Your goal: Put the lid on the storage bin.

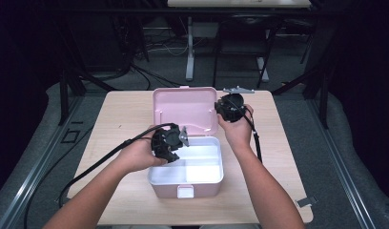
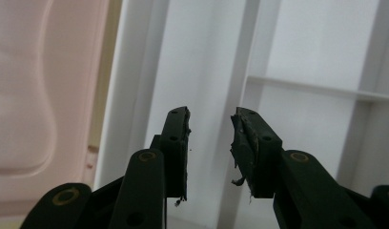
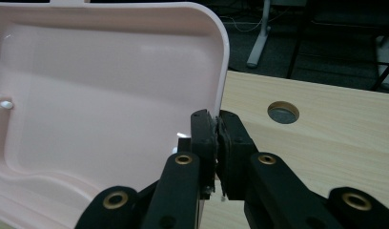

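A pink box [image 1: 185,191] stands on the table with its lid [image 1: 183,107] swung up and back. Inside sits a white divided tray [image 1: 202,162]. My left gripper [image 1: 180,143] hovers over the tray's left part; in the left gripper view its jaws [image 2: 210,119] stand apart with nothing between them, above the white tray [image 2: 207,57]. My right gripper [image 1: 221,109] is at the lid's right edge. In the right gripper view it [image 3: 217,119] is shut on the rim of the pink lid [image 3: 102,90].
The wooden table [image 1: 126,114] has bare room left and right of the box. A round cable hole [image 3: 283,112] lies right of the lid. A small grey clip [image 1: 307,201] sits at the table's near right edge. Desk legs and cables stand beyond the far edge.
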Demonstrator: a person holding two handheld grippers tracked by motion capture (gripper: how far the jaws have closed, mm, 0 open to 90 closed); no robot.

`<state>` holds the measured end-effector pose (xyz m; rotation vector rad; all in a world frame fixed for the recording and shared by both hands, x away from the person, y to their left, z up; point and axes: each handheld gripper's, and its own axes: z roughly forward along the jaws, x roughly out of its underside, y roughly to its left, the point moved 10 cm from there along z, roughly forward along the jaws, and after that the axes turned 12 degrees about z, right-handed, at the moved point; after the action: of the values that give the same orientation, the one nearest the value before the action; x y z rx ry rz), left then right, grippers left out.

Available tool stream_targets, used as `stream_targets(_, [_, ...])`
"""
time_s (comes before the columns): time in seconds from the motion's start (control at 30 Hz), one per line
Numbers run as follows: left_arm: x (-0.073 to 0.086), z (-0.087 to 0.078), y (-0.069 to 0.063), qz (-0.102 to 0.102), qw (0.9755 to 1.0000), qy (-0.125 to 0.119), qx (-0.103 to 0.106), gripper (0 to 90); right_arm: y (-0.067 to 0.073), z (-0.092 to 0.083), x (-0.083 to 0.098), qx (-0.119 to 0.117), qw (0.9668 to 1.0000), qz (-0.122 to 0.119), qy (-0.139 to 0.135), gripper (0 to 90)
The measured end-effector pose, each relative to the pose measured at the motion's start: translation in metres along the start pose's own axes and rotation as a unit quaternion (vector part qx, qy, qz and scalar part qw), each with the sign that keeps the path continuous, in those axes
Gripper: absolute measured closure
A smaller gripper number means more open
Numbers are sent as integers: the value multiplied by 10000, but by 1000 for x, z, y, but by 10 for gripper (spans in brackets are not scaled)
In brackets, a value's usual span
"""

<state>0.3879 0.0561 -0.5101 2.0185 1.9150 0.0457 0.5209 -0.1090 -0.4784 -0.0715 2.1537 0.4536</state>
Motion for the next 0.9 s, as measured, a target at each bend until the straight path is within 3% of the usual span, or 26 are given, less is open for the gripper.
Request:
stream_targets(0.17, [10, -2, 4, -291, 9995, -134, -86, 662, 2, -5, -1, -39, 10000, -1, -73, 865])
stream_targets(0.3, [20, -3, 9, -664, 9974, -256, -142, 684, 3, -8, -2, -57, 9999, -26, -109, 866])
stream_targets(0.47, [33, -10, 21, -1230, 9905, -494, -358, 690, 4, -10, -2, -67, 9999, -31, -132, 867])
stream_targets(0.57, [39, -17, 30, -1579, 9836, -684, -536, 690, 4, -12, -3, -81, 9998, -38, -169, 867])
stream_targets(0.6, [40, -19, 33, -1768, 9791, -805, -601, 690, 4, -12, -3, -87, 9998, -51, -172, 867])
stream_targets(0.67, [44, -22, 38, -1940, 9741, -896, -733, 690, 5, -13, -2, -86, 9998, -56, -152, 867])
stream_targets(0.83, [50, -29, 51, -2525, 9526, -1333, -1049, 689, 5, -15, -3, -81, 9998, -67, -169, 868])
stream_targets(0.9, [54, -30, 56, -2673, 9463, -1370, -1192, 689, 5, -16, -3, -110, 9998, -63, -181, 868])
